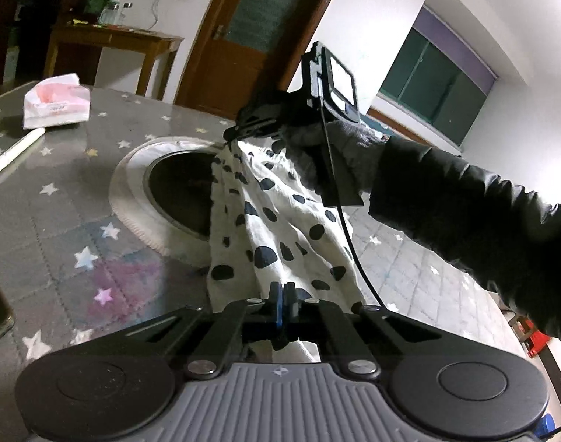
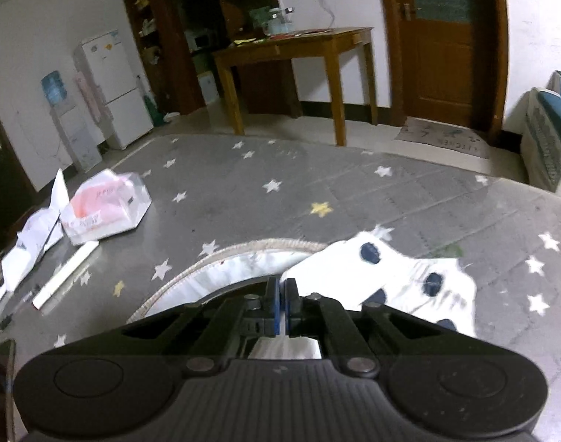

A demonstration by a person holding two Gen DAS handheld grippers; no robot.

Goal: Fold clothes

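Observation:
A white garment with dark blue spots (image 1: 276, 228) hangs stretched between my two grippers above the grey star-patterned table (image 1: 59, 221). My left gripper (image 1: 283, 294) is shut on its near edge. My right gripper (image 1: 233, 133), held by a gloved hand, is shut on its far edge and lifts it. In the right wrist view the right gripper (image 2: 282, 287) is shut on the cloth, and the spotted garment (image 2: 409, 276) trails to the right, blurred by motion.
A round white-rimmed dark inset (image 1: 177, 188) sits in the table's middle, partly under the garment. A pink and white tissue pack (image 1: 55, 101) and a white marker (image 1: 17, 151) lie at the left. A wooden side table (image 2: 298, 59), door and fridge stand beyond.

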